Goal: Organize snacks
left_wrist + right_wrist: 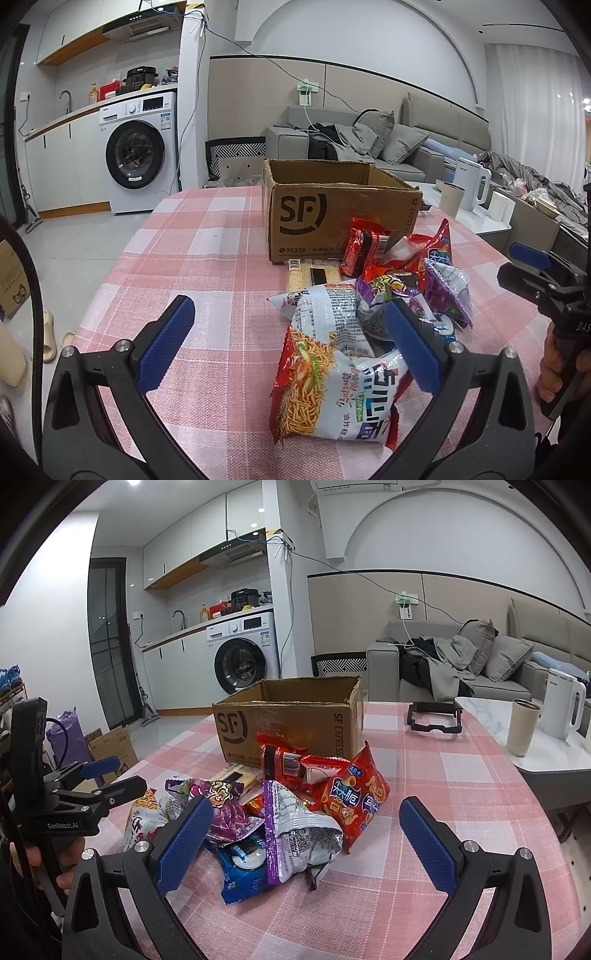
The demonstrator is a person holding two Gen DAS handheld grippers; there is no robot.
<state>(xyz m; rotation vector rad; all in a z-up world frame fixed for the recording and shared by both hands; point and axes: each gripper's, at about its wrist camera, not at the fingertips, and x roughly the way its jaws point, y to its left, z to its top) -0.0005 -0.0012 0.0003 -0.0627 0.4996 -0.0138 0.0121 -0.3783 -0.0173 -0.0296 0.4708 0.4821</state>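
A pile of snack packets lies on the pink checked tablecloth (207, 236) in front of an open SF cardboard box (332, 210) (291, 716). Nearest my left gripper (288, 302) is a noodle bag (332, 391) (144, 819), lying between the open blue pads without touching them. My right gripper (304, 805) is open too, hovering over a silver-and-purple packet (295, 830), a blue packet (240, 871) and a red chip bag (351, 797). A red packet (288, 764) leans on the box. Each gripper shows at the edge of the other's view, left gripper (110, 775) and right gripper (513, 266), each held by a hand.
A flat yellow cracker packet (314, 277) lies against the box front. A black frame (434, 718) rests on the table's far right. Beside the table is a marble side table (498, 716) with a beige cup (522, 727) and a white kettle (565, 709). Bare cloth stretches left of the box.
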